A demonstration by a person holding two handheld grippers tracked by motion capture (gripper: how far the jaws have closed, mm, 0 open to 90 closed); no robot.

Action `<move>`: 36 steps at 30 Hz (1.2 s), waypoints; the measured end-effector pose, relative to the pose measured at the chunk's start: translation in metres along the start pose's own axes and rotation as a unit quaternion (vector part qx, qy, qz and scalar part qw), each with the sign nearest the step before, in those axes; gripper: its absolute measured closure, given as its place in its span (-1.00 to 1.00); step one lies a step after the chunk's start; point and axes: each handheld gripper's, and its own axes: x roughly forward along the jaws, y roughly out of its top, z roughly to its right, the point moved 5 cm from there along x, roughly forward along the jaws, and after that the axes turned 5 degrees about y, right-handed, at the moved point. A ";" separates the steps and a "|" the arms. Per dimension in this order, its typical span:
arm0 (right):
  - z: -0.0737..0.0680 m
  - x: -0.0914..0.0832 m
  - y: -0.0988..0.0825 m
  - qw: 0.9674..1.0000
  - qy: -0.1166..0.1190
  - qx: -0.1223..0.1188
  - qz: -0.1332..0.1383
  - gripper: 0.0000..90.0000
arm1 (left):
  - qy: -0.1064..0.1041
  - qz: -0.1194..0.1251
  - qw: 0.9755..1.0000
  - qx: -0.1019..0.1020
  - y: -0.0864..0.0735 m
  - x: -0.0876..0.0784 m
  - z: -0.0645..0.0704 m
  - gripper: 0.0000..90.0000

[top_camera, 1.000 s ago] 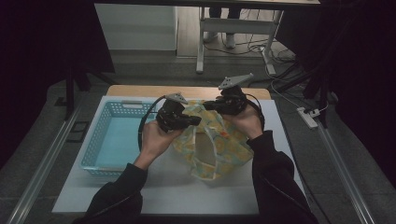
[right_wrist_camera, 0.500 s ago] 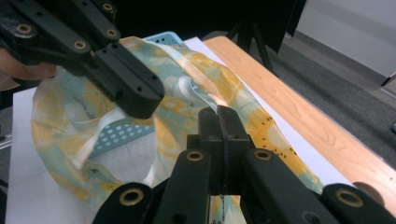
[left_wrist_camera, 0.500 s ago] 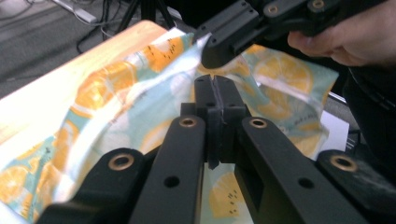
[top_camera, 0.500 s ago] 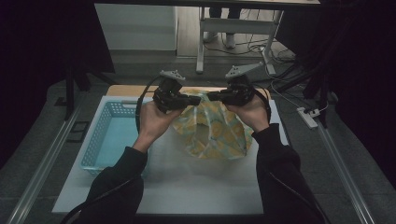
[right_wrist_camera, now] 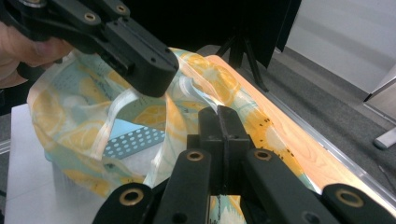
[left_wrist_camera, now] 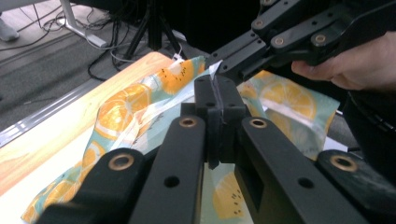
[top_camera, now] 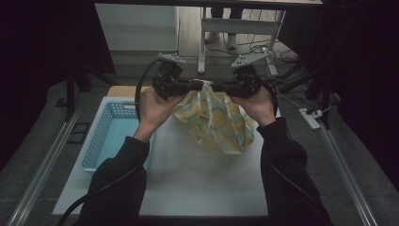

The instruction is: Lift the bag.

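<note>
Holding the bag [top_camera: 217, 121] above the desk's [top_camera: 197, 179] far edge, your left gripper [top_camera: 192, 86] and right gripper [top_camera: 217, 86] fingers clenched on its rim, risks thin plastic slipping free.

The blue basket [top_camera: 106, 136] is partly hidden behind the person's left forearm [top_camera: 141, 141].

White table top [top_camera: 197, 179], wooden strip along its far edge, and a light-blue perforated basket [top_camera: 110, 136] sits on the left (empty inside).
</note>
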 end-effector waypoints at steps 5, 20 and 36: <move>0.000 -0.005 0.008 1.000 -0.005 -0.003 0.004 1.00 | 0.010 0.004 1.000 0.000 0.009 -0.006 -0.002 1.00; -0.001 -0.013 0.031 0.999 -0.030 -0.014 0.015 1.00 | -0.002 0.021 1.000 0.001 0.022 -0.017 0.000 1.00; 0.000 -0.019 0.043 0.998 -0.050 -0.017 0.017 1.00 | 0.050 -0.014 0.996 0.068 0.006 0.007 0.027 -0.13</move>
